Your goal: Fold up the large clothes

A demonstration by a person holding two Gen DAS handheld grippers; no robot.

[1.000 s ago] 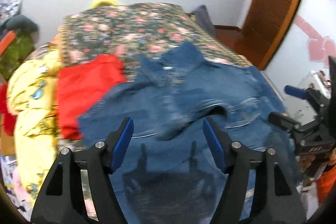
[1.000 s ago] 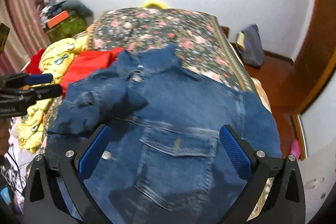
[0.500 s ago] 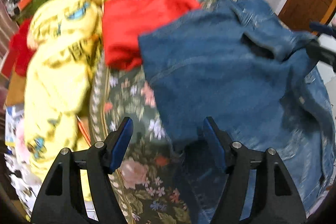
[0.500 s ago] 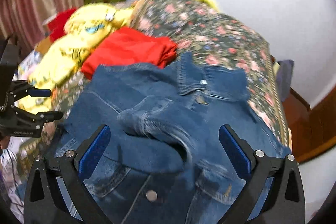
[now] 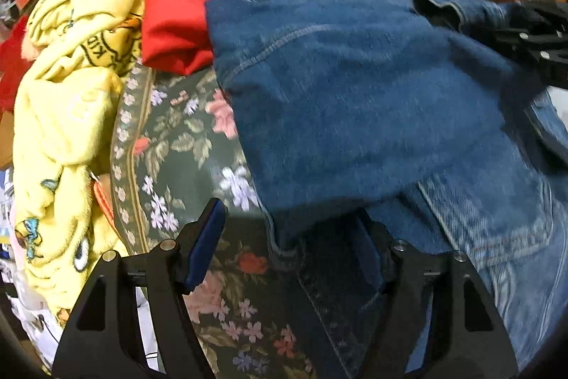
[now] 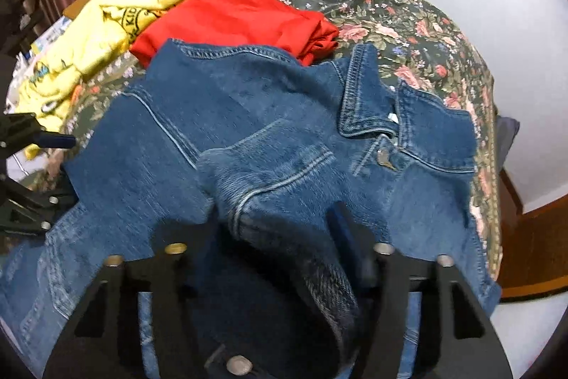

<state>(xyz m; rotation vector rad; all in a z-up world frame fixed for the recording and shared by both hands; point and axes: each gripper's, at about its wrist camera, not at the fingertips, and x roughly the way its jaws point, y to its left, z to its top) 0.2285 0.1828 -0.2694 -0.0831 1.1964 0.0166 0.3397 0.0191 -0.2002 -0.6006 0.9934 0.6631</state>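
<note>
A blue denim jacket lies on the floral bedspread, collar to the far right, one sleeve folded over its front. It also shows in the left wrist view. My left gripper is open, low at the jacket's left lower edge, with the hem between its fingers. My right gripper is open, pressed low over the folded sleeve cuff, its pads partly buried in denim. The right gripper shows at the right edge of the left wrist view. The left gripper shows at the left edge of the right wrist view.
A red garment lies folded just beyond the jacket. A yellow cartoon-print blanket is heaped along the bed's left side. A wooden door and white wall stand to the right.
Both grippers dropped lower and closer to the jacket. The left one moved to the hem. The right one came down onto the folded sleeve.
</note>
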